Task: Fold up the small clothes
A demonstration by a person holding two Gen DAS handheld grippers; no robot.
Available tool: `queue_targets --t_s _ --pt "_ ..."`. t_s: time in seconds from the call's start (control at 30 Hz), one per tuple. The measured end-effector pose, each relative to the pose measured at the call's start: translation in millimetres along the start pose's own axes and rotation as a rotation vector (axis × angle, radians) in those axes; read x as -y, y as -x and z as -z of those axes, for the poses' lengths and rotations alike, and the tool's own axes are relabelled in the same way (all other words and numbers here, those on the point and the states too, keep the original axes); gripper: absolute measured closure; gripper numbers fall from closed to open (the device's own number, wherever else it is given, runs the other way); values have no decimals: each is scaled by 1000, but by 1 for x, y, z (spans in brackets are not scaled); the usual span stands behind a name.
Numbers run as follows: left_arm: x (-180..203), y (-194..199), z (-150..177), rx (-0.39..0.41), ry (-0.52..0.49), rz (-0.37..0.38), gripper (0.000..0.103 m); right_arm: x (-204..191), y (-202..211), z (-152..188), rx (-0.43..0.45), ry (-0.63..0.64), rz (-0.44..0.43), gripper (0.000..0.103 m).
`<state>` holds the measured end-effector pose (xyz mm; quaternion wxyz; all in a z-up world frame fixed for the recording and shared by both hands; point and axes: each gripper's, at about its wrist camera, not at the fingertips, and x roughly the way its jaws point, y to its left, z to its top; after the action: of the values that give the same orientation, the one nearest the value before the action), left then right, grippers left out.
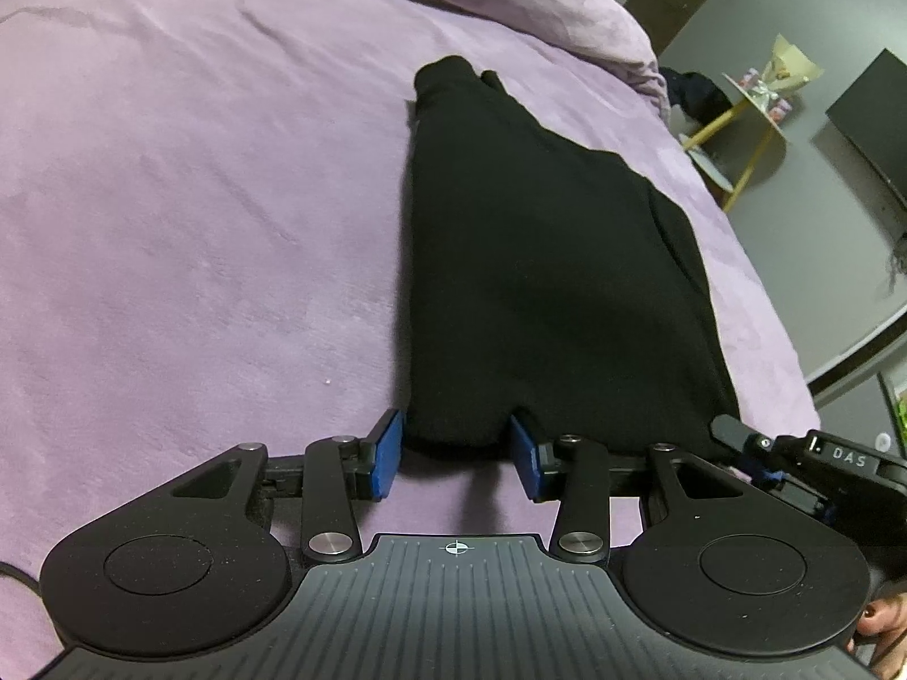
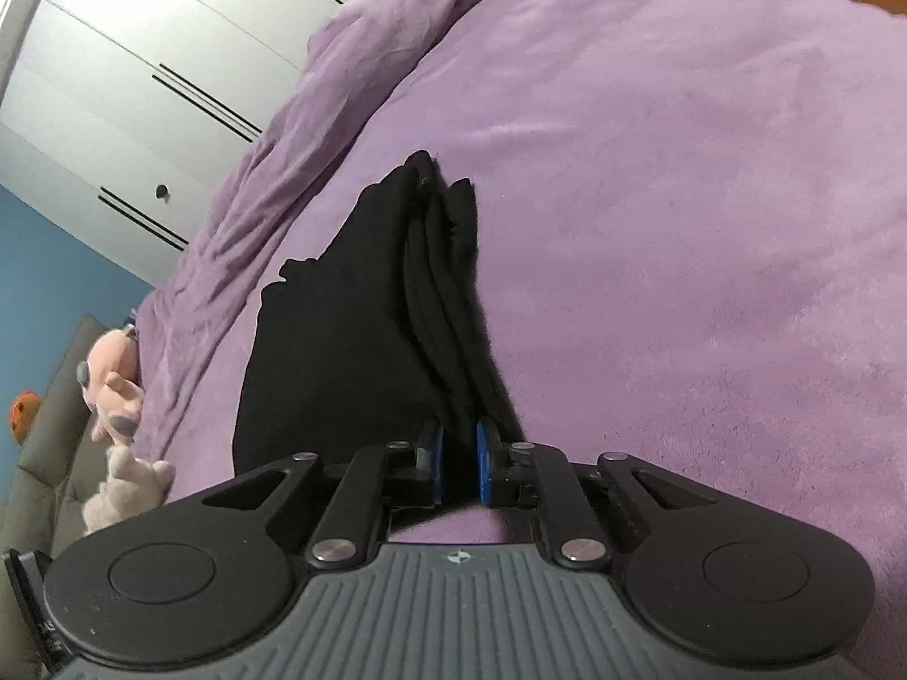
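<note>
A black garment (image 1: 538, 260) lies folded into a long narrow strip on the purple bed cover (image 1: 198, 226), running away from me. My left gripper (image 1: 456, 442) has its blue pads (image 1: 388, 447) on either side of the strip's near left corner; the cloth bunches between them, so it is shut on that corner. In the right wrist view the garment (image 2: 340, 340) shows stacked layered edges. My right gripper (image 2: 458, 445) is shut on those layers at the near end, with black cloth filling the narrow gap. A finger of the right gripper (image 1: 731, 428) shows at the strip's near right corner.
A crumpled purple duvet (image 2: 340, 85) is heaped at the head of the bed. Plush toys (image 2: 113, 385) sit by a grey sofa (image 2: 51, 453) off the bed's side. A small table with yellow legs (image 1: 737, 130) stands past the bed's edge, and white wardrobe doors (image 2: 142, 56) are behind.
</note>
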<state>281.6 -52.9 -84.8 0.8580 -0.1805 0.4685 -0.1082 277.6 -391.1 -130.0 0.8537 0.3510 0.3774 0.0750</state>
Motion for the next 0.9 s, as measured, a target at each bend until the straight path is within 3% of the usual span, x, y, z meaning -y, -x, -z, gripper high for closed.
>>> queue_targets --t_s 0.13,0.2,0.37,0.73,0.9 --pt "2 -1 1 -4 -21 -26 58 4 5 -1 -2 -58 -83 93" --pt "3 0 1 -4 -33 -31 58 6 1 0 -10 -22 6 93" --pt "1 -3 0 -21 -34 -32 58 -6 -1 3 -7 107 67 95" --pt "-3 -1 -2 -36 -23 -32 58 -21 0 7 -20 231 113 95" --pt "-11 3 -3 -45 -29 -22 58 -16 5 3 -46 222 85 95"
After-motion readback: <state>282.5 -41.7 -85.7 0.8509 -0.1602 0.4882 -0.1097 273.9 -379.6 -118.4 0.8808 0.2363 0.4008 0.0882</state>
